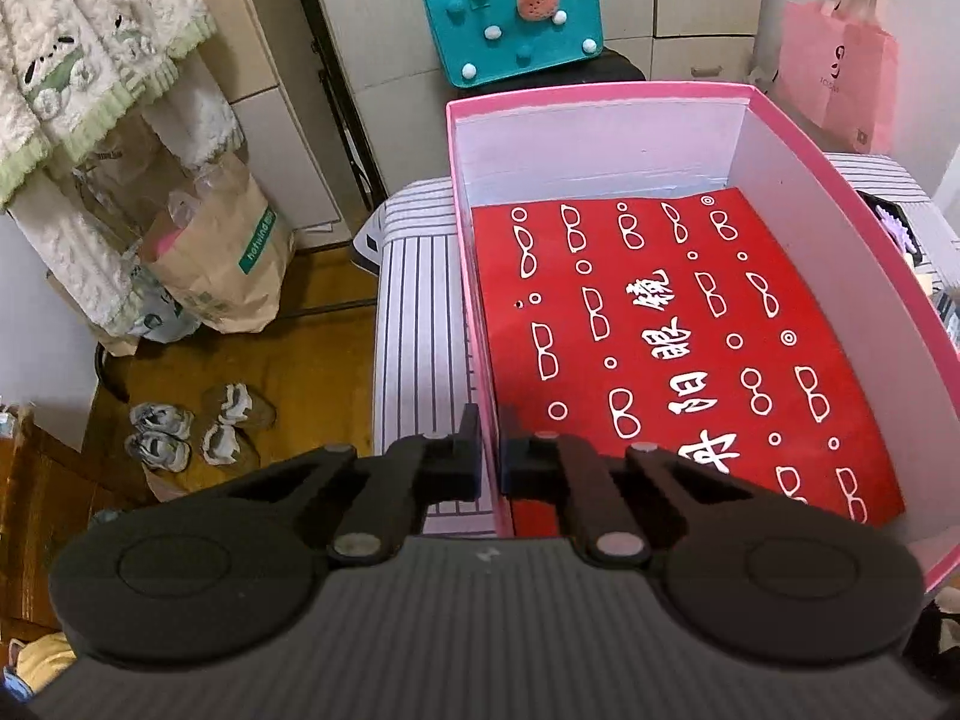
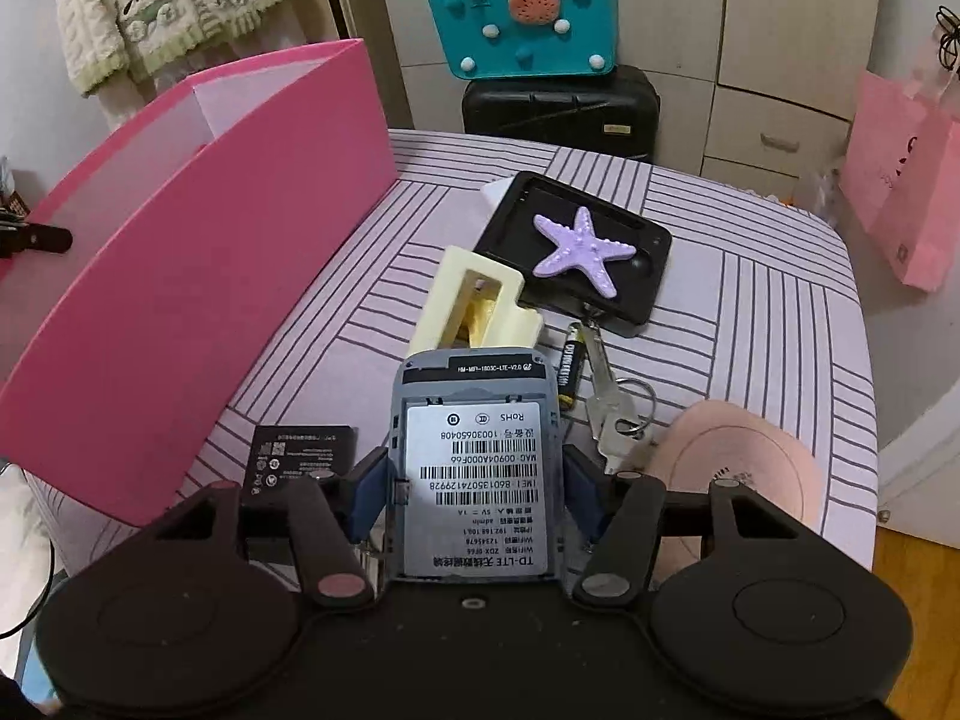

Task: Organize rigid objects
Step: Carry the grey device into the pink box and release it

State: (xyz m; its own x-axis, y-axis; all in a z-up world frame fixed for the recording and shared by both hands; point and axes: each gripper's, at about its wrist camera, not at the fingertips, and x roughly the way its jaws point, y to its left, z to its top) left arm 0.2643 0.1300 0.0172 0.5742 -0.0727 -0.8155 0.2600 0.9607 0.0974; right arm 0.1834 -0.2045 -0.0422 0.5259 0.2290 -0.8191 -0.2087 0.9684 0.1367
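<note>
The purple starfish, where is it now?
In the right wrist view, the purple starfish lies on the black tray, right of the pink box, behind the battery.

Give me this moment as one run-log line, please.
left gripper: shut on pink box wall | right gripper: shut on grey device | box: red sheet inside

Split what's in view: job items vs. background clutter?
Job:
- pink box, left gripper clamped on its wall
- router gripped by right gripper
- battery pack, AA battery, keys, starfish, black tray

Clutter:
- teal bag
- suitcase
- shoes
</note>
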